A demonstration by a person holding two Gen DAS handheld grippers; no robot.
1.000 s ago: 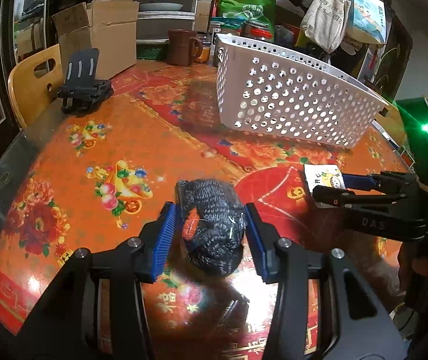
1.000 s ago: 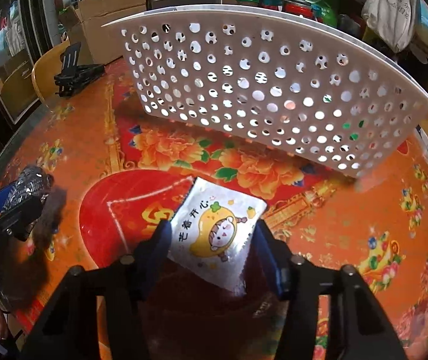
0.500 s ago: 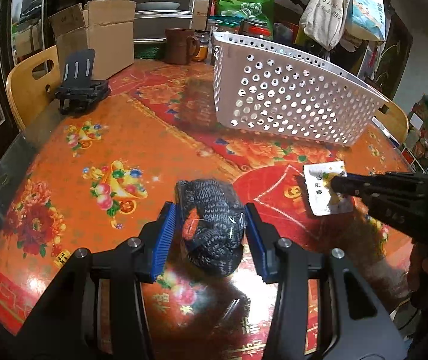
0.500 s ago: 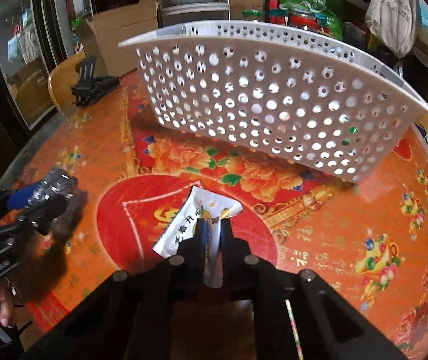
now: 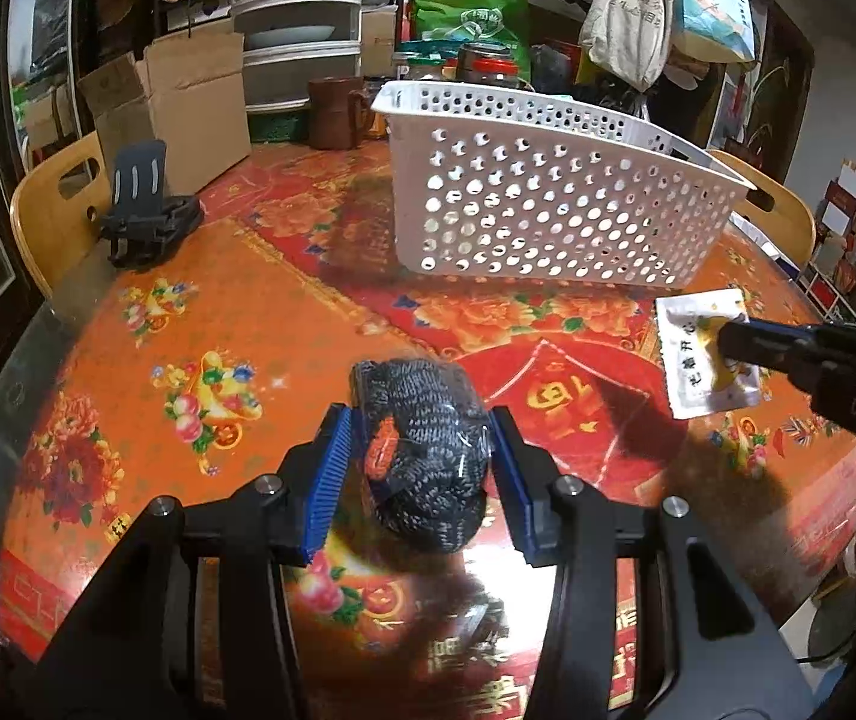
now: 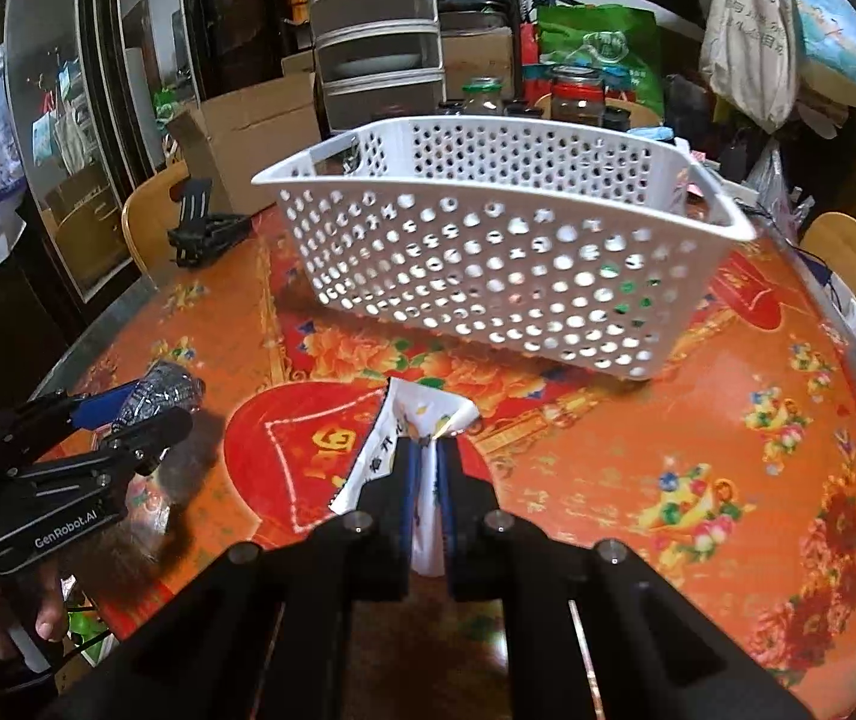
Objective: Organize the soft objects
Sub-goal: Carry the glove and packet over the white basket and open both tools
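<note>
My left gripper point(image 5: 419, 444) is shut on a dark knitted bundle point(image 5: 422, 450) wrapped in clear plastic, held just above the table; it also shows in the right wrist view point(image 6: 155, 399). My right gripper point(image 6: 425, 450) is shut on a white soft packet with a yellow cartoon print point(image 6: 422, 420) and holds it lifted off the table; the packet also shows in the left wrist view point(image 5: 701, 354). A white perforated basket point(image 5: 548, 198) stands on the table beyond both grippers and also shows in the right wrist view point(image 6: 488, 252). What lies inside it is hidden.
The round table has an orange and red flowered cover point(image 5: 218, 324). A black phone stand point(image 5: 146, 216) sits at the far left. A cardboard box point(image 5: 188, 108), a brown mug point(image 5: 335, 114), jars and bags crowd the far edge. Wooden chairs point(image 5: 56, 210) stand around.
My right gripper closed on the white packet and lifted it off the table, rising toward the basket. My left gripper kept its hold on the knitted bundle and rose slightly.
</note>
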